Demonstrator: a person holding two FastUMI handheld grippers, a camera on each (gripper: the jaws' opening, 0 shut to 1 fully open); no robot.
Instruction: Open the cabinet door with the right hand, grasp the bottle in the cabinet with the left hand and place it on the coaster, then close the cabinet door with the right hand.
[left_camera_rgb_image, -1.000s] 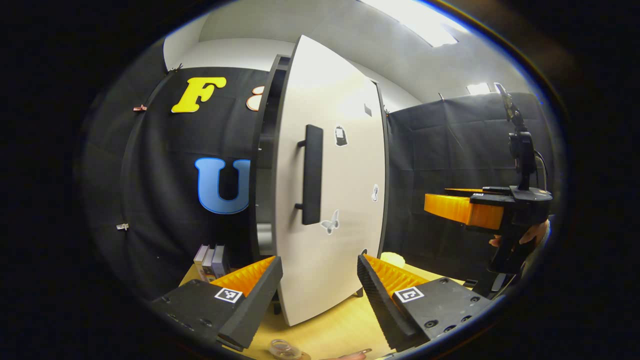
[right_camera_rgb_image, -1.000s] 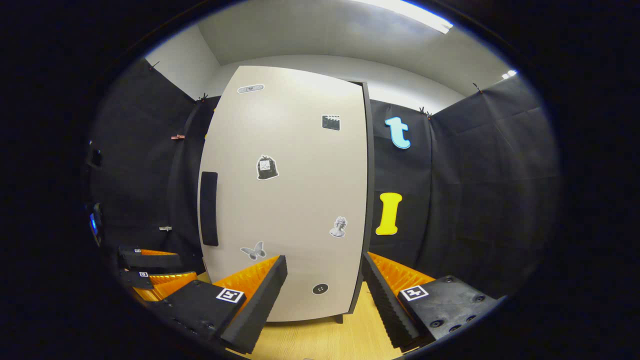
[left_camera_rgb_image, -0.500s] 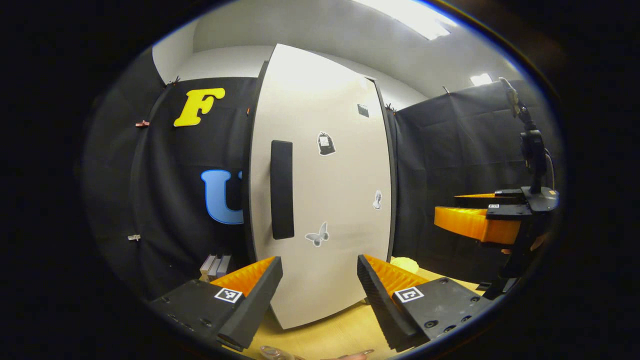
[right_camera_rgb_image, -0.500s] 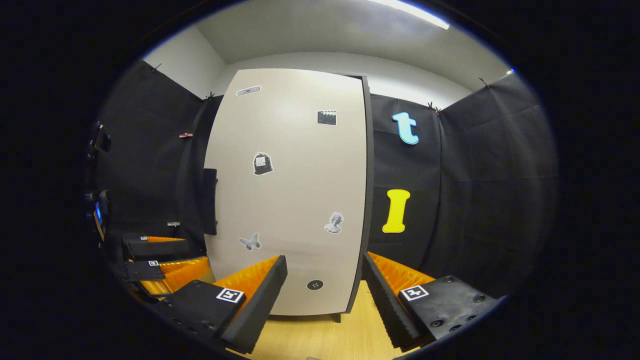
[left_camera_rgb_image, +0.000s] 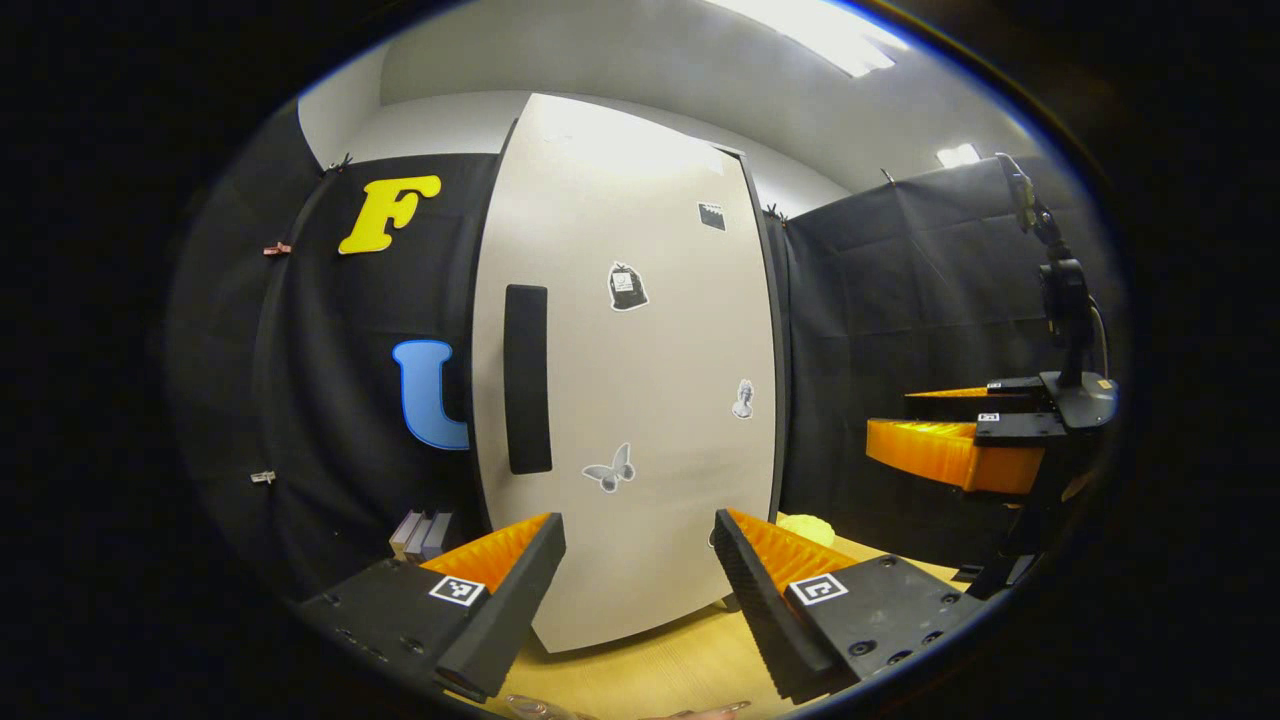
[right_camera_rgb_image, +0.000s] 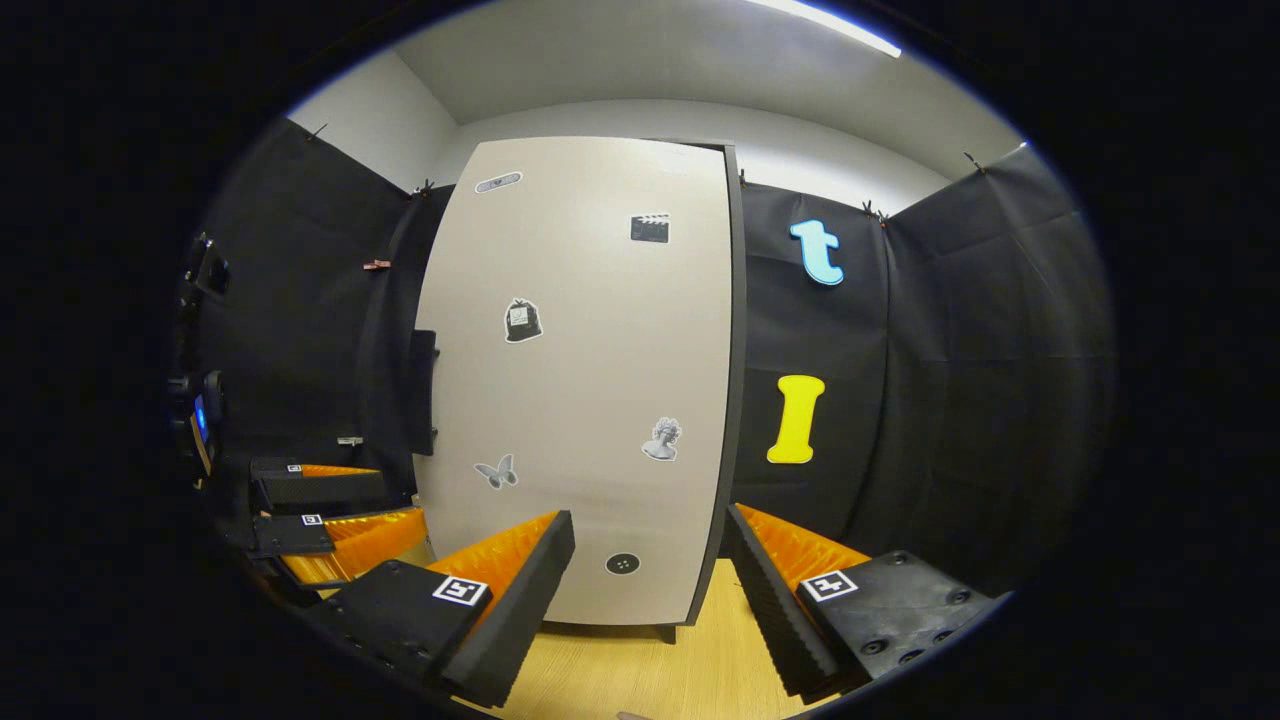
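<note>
Both tools are spread wide and hold nothing: the left tool (left_camera_rgb_image: 638, 585) and right tool (right_camera_rgb_image: 648, 590) hang above the wooden surface (right_camera_rgb_image: 650, 675), facing the cabinet door (right_camera_rgb_image: 590, 380). It looks shut. A glass rim, perhaps the bottle (left_camera_rgb_image: 535, 708), sits just below the left tool. If the latch missed, the door could drift open.

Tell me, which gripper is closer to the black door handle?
Left, I think. The handle stands almost straight ahead of the left gripper, just off to one side. From the right gripper, the handle sits far off at the door's other edge.
</note>
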